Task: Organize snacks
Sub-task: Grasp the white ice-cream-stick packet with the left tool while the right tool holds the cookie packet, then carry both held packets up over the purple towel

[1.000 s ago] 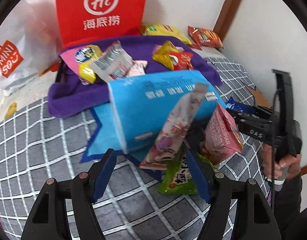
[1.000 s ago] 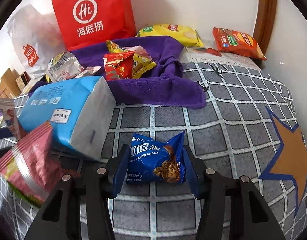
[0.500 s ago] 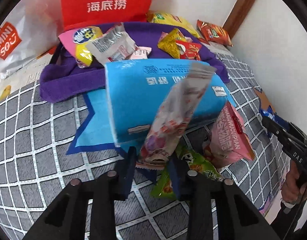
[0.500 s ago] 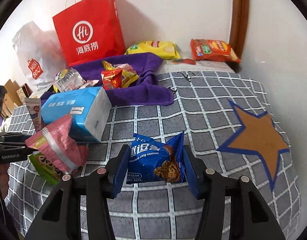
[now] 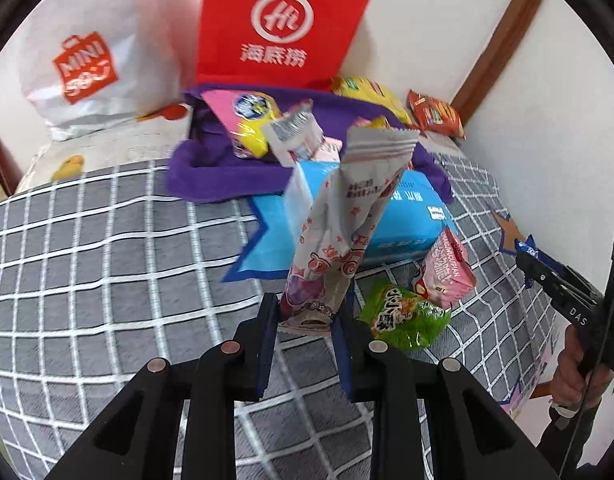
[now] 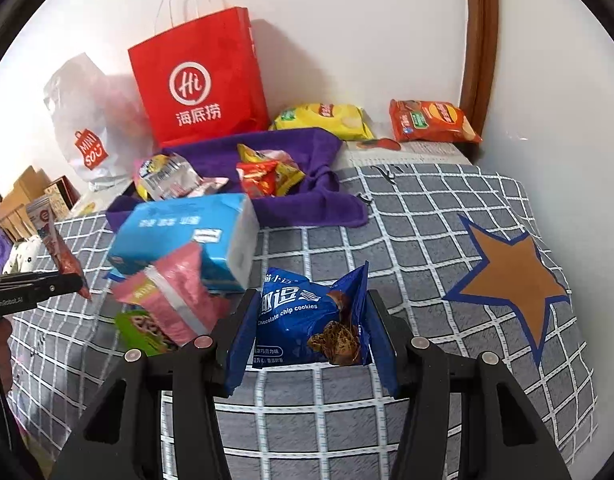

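Left gripper clamped on bottom end of long white snack packet; packet stands upright, lifted clear of checked blanket. Right gripper clamped on blue cookie bag, bag held above blanket. Below: blue tissue pack, pink snack bag leaning against it, green snack bag just beside. Purple towel behind, several snacks on it. Red paper bag and white plastic bag against wall.
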The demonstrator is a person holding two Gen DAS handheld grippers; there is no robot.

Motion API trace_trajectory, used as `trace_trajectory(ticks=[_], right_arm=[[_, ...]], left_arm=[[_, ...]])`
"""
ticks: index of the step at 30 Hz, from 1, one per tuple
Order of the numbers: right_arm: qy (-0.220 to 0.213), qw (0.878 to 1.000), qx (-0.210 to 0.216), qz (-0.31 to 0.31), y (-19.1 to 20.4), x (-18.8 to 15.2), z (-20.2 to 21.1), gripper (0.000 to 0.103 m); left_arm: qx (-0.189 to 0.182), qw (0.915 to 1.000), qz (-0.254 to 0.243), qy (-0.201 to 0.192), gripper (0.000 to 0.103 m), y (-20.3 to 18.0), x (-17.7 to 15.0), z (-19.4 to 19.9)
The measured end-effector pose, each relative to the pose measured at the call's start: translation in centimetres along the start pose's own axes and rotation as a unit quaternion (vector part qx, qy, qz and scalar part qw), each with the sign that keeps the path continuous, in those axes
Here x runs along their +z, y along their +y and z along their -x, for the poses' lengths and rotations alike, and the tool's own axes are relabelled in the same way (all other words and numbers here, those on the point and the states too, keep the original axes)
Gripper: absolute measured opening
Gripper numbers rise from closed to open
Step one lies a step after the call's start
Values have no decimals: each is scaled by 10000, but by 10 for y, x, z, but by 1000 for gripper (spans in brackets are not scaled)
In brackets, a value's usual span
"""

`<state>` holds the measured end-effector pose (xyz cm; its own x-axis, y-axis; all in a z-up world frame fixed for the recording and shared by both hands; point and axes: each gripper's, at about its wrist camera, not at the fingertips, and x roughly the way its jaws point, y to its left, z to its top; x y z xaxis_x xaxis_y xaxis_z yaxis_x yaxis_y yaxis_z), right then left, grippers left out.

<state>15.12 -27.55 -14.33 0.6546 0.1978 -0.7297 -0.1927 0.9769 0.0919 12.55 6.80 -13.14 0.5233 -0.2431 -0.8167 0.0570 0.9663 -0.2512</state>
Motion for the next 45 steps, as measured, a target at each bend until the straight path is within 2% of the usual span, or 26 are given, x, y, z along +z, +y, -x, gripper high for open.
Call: trace_trajectory(ticks=[9, 17, 29, 36, 45], right_arm=[[-109, 9998, 69, 140, 23, 5, 14, 52], [-305, 9991, 127, 255, 40, 23, 27, 52], [-432, 9978, 314, 400, 61, 81, 11, 52], [-480, 9973, 381, 398, 67, 124, -16, 52], [-529, 9959, 245, 689, 79, 172, -54, 52]], left_arm=[[-65, 9995, 186, -247, 25, 12, -5, 27], [24, 9991, 67, -417, 25, -2, 14, 43], [204, 9983, 17, -553, 25, -9, 73, 41], [293, 9978, -42, -590, 25, -9, 118, 26], [414, 9976, -84, -555, 25, -4, 162, -5]])
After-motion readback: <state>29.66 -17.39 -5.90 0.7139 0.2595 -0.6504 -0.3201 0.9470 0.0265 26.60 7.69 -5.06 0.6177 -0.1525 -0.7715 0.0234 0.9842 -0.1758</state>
